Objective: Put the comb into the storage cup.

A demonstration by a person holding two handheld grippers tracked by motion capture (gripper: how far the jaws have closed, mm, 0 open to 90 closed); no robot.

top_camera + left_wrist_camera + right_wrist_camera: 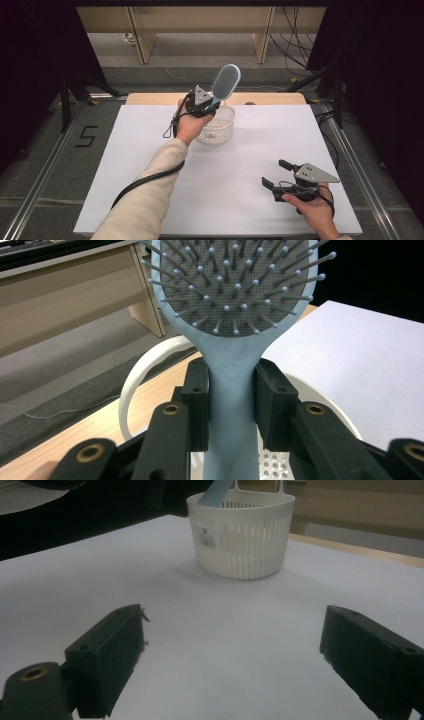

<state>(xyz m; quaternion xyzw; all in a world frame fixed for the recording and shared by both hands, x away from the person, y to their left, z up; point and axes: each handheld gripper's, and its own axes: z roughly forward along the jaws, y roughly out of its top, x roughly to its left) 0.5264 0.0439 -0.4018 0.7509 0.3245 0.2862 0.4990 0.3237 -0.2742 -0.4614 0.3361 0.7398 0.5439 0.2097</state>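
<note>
A light blue hairbrush [226, 82] with a grey bristle pad stands upright over the white slotted basket [223, 131] at the back of the table. My left gripper [209, 106] is shut on its handle, and in the left gripper view both pads [200, 405] press the handle of the hairbrush [231, 385] just below the head. The handle's lower end reaches down into the basket [242, 535]. Near the front right, my right gripper [275, 174] rests low over the table, open, with nothing between its jaws [235, 665].
A white sheet [150, 165] covers the wooden table [270, 98]. Beyond the far edge lie a grey floor, wooden desk legs [142, 45] and cables [292, 55]. Black stands flank the table on both sides.
</note>
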